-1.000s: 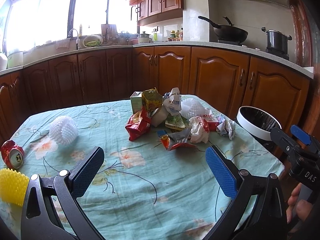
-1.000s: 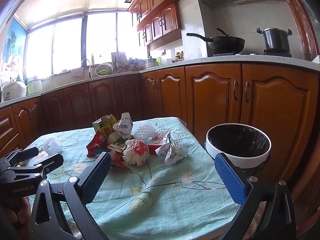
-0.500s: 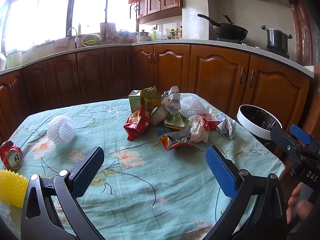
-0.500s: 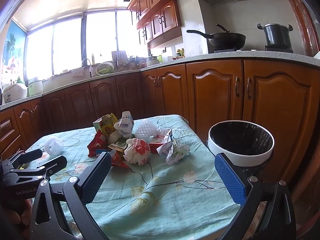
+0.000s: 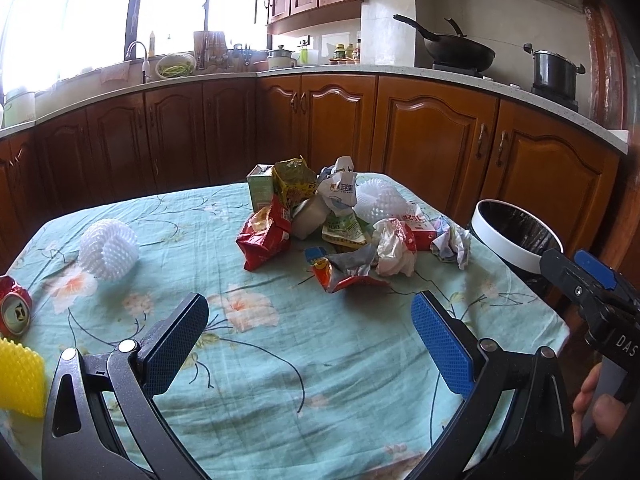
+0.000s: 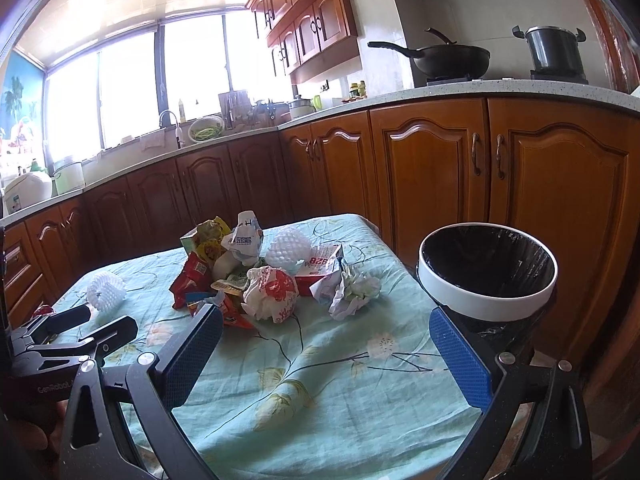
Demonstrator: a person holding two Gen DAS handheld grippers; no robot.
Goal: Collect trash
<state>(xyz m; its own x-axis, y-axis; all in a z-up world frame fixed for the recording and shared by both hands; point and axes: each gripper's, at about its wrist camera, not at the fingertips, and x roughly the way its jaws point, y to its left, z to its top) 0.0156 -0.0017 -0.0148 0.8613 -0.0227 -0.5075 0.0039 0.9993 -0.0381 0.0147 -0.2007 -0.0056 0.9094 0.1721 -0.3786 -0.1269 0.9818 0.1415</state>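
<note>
A table (image 5: 280, 360) with a green flowered cloth is seen in a kitchen with brown cupboards. A white bin (image 6: 486, 304) with a black bag stands just past the table's right edge. Nothing can be seen in the bin, so it is judged that no trash is collected yet.

A heap of trash (image 5: 344, 224) lies at the far middle of the table: a red snack bag (image 5: 262, 240), a green carton (image 5: 260, 190), crumpled paper (image 6: 354, 290) and a white foam net (image 6: 288, 252). Another white foam net (image 5: 108, 249) lies alone on the left. A crushed red can (image 5: 14, 310) and a yellow foam piece (image 5: 18, 376) are at the near left edge.

The left gripper (image 5: 310, 332) and the right gripper (image 6: 326, 354) are held spread wide above the near cloth, and nothing is gripped. A reach to the heap is called for next, likely the crumpled paper nearest the bin.
</note>
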